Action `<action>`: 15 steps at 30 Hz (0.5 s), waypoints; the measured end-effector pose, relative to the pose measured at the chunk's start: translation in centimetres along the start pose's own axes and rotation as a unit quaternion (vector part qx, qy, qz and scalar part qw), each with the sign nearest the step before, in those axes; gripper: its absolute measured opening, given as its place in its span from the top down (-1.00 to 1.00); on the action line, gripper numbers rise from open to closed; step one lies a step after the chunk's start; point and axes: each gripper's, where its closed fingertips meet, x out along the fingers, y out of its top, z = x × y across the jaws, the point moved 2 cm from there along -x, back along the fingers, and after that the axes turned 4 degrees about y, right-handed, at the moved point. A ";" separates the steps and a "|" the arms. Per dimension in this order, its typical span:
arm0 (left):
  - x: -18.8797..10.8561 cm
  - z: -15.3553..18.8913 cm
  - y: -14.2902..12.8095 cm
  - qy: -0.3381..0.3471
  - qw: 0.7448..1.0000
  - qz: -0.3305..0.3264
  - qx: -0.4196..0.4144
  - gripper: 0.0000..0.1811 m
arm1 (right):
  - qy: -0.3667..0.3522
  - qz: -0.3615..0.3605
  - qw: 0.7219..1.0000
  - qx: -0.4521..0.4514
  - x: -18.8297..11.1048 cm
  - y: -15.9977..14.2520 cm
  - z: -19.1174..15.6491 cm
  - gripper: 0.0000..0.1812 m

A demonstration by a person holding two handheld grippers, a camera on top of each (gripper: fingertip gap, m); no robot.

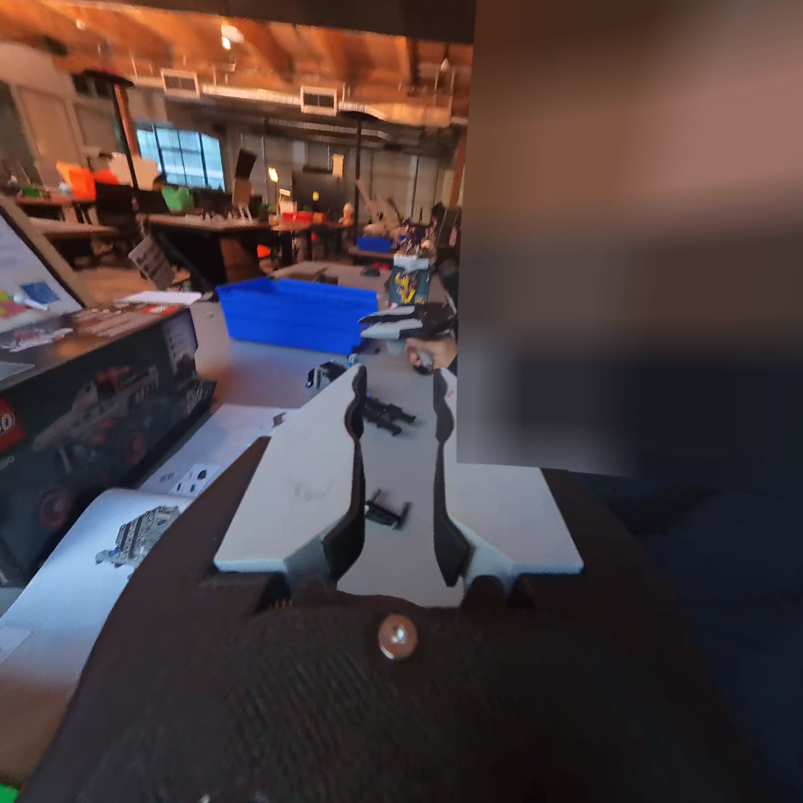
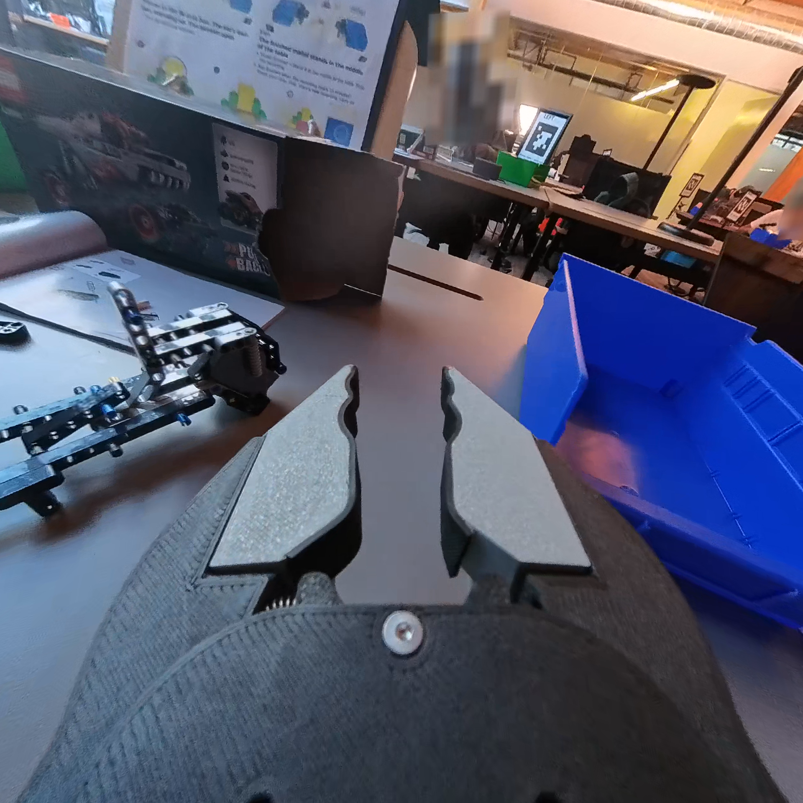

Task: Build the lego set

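A partly built black and grey lego chassis lies on the table left of my right gripper, which is open and empty above bare table. My left gripper is open and empty, held above the table. Between its fingers I see a small black lego part close by and a longer black piece farther off. Another dark assembly sits beyond the left finger. The other gripper shows farther off, near the blue bin.
A blue bin stands right of my right gripper; it also shows in the left wrist view. The black lego box stands behind the chassis and at the left. An open instruction booklet lies by the box. The left gripper's tips are roughly 45 cm from the right gripper's.
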 end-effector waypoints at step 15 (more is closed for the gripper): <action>0.1 -1.6 -10.2 0.168 0.950 -0.263 -0.015 0.60 | 0.020 -0.014 0.997 -0.077 -0.2 0.1 -3.1 0.55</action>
